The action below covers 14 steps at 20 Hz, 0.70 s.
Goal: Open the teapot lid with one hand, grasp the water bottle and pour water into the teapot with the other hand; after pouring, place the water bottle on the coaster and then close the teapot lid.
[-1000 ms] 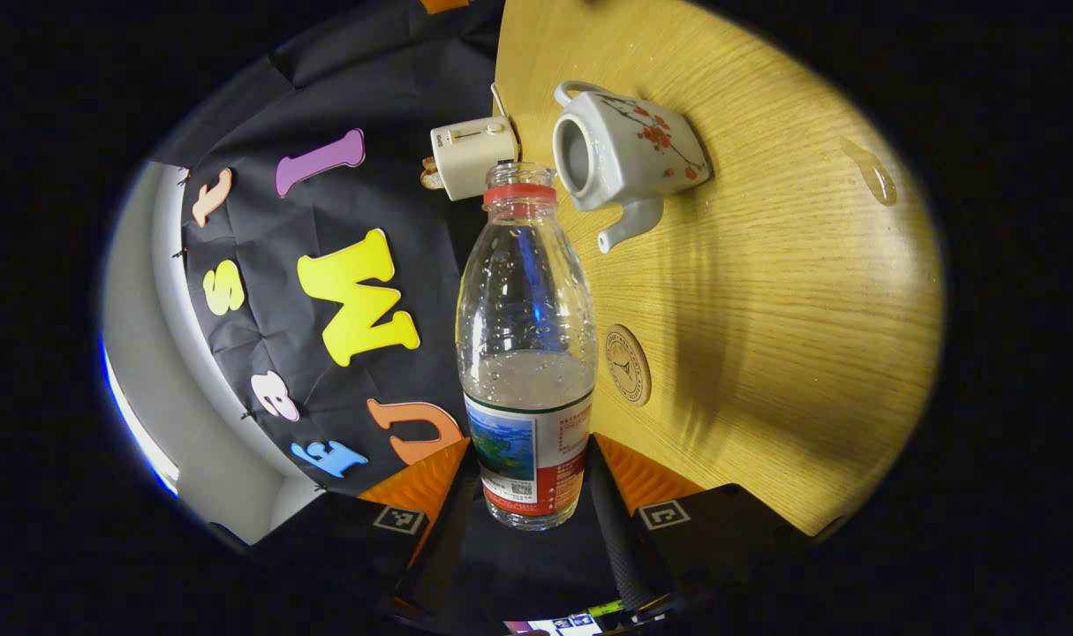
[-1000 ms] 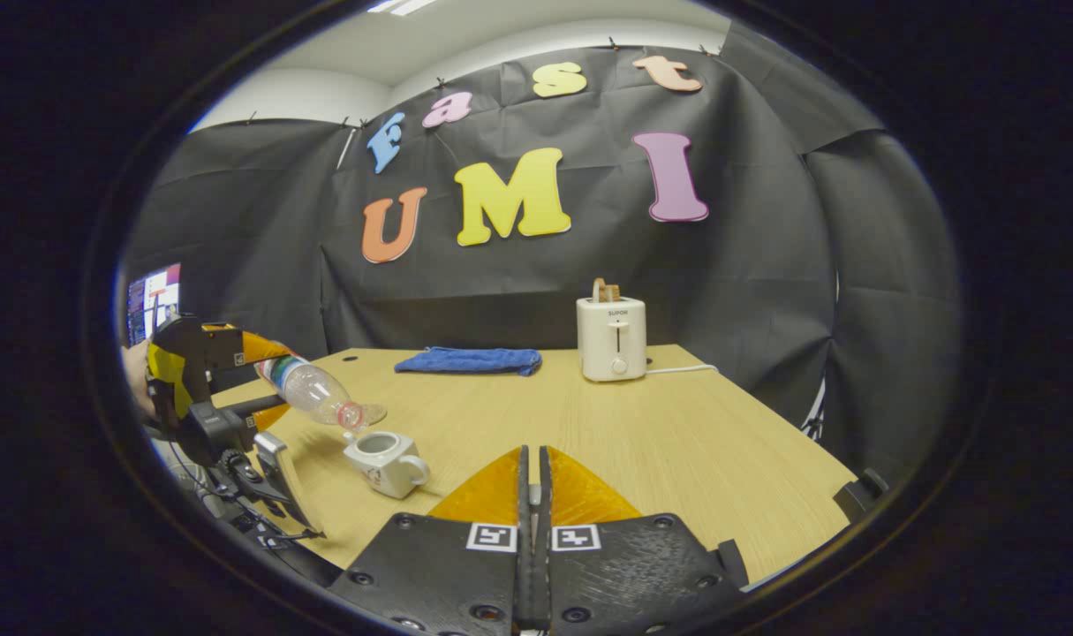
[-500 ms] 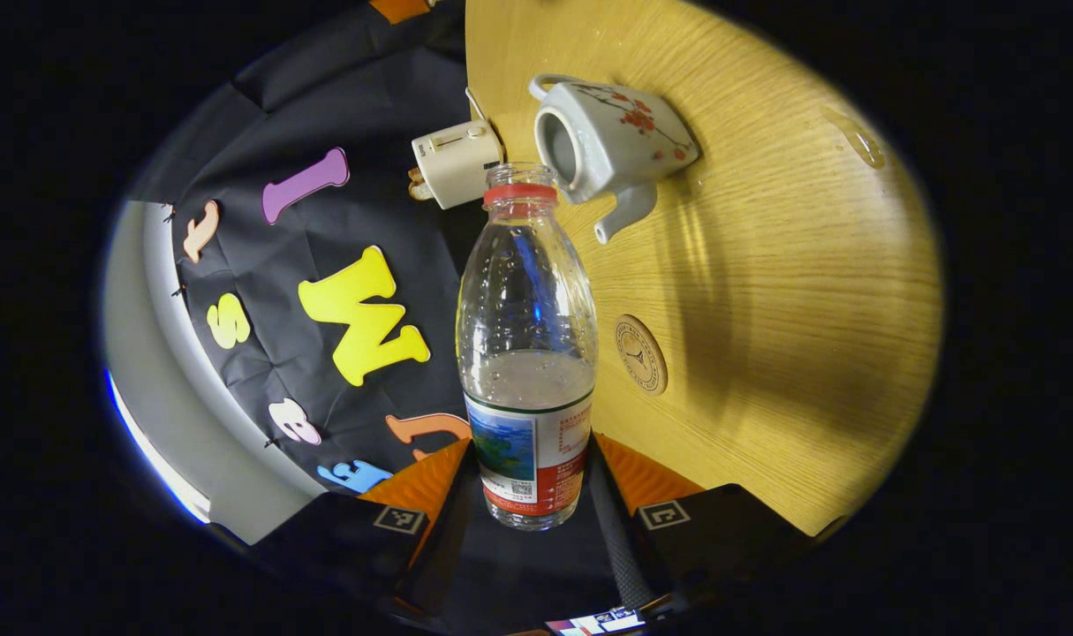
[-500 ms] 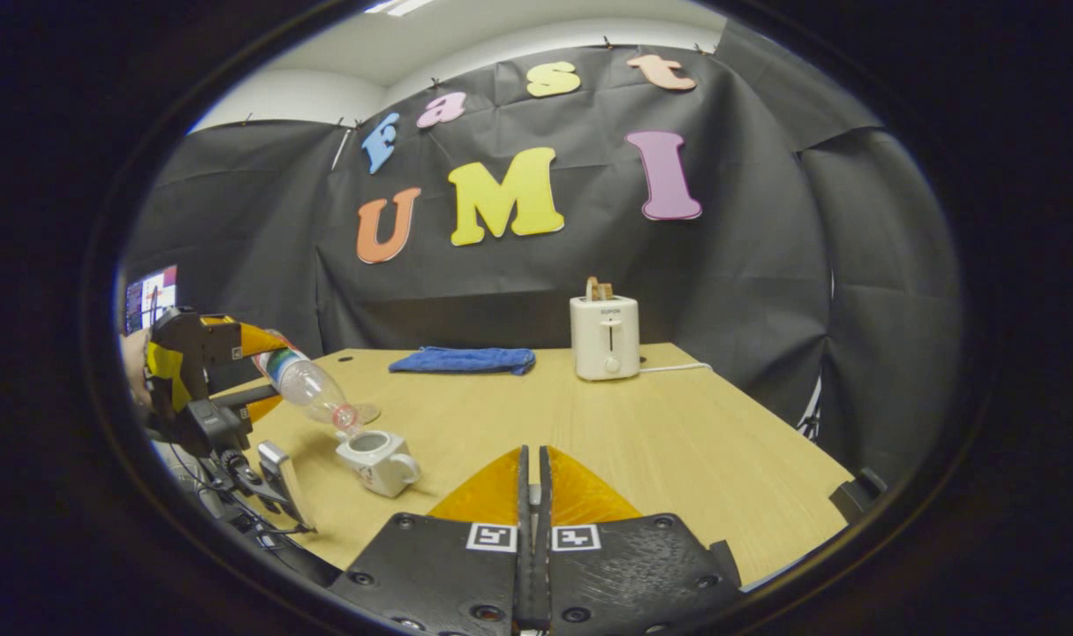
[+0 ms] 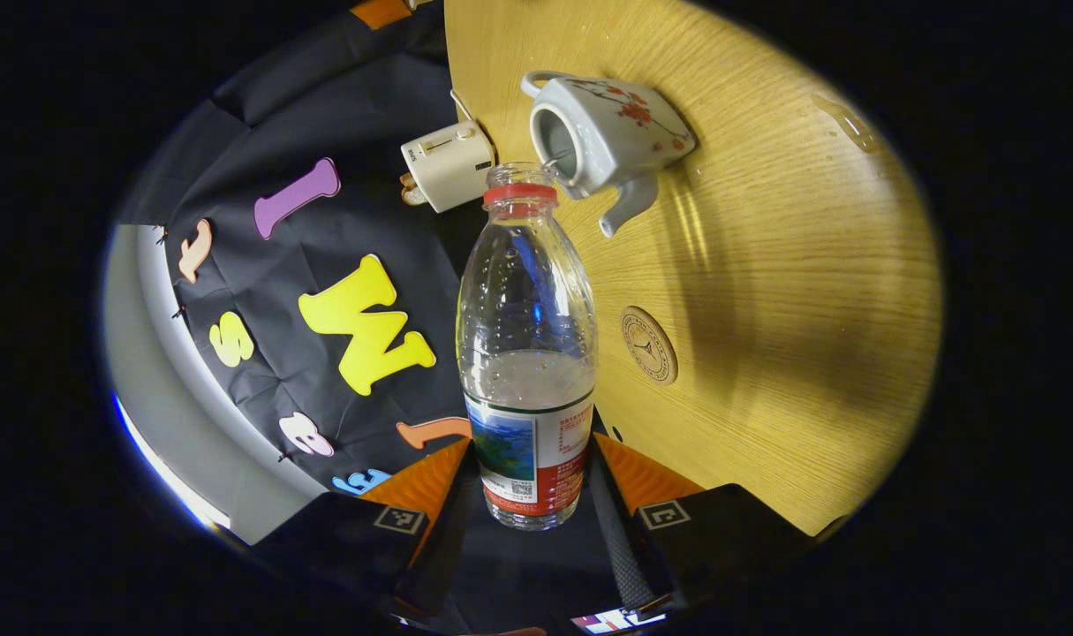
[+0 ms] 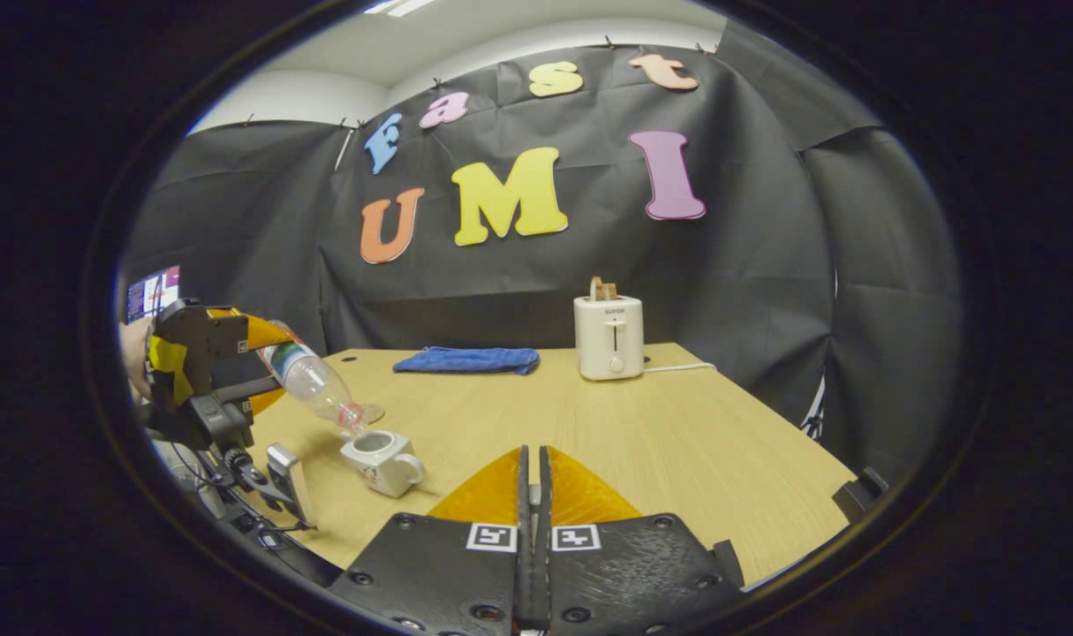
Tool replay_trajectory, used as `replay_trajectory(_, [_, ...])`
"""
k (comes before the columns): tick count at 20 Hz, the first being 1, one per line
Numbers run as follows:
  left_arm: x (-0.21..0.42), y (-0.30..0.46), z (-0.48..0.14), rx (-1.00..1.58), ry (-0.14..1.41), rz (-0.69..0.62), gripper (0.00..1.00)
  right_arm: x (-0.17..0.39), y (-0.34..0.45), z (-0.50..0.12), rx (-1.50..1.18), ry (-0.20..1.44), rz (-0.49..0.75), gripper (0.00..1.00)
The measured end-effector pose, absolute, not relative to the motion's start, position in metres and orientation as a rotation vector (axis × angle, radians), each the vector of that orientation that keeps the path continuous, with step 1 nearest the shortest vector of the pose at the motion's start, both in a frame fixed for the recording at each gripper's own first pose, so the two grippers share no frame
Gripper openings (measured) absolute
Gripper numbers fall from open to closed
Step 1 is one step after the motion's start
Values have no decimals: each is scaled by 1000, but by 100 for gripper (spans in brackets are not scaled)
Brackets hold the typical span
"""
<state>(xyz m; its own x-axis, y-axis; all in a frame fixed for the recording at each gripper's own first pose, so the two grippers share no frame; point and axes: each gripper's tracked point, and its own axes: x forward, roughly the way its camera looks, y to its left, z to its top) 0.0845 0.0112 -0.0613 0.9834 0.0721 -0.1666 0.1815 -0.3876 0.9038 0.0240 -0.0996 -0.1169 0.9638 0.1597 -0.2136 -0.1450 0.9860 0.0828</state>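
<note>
My left gripper [image 5: 527, 477] is clamped on the water bottle [image 5: 527, 353], both fingers pressing its labelled lower half, and I have it tipped so the open neck hangs just over the mouth of the teapot [image 5: 602, 132]. A thin stream seems to run from neck to pot, though it is too fine to be sure of. The teapot stands lidless on the table [image 5: 766, 265], with the coaster [image 5: 649, 344] lying flat near it. My right gripper [image 6: 532, 495] has its fingers pressed together; whether the lid sits pinched between them I cannot tell.

The bottle is thin plastic (it will dent if I squeeze harder) and about a third full, so I judge it light but sloshy, its weight shifting as I tilt. Low on the label, where the wall looks stiffest, seems the right hold. The teapot looks like glazed ceramic: heavy, slick, chippable at the rim, so the neck should not knock it.
</note>
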Motion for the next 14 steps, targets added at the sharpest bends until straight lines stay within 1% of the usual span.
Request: replay_trajectory(14, [90, 0, -43, 2083, 151, -104, 72, 23, -101, -117, 82, 221, 167, 0])
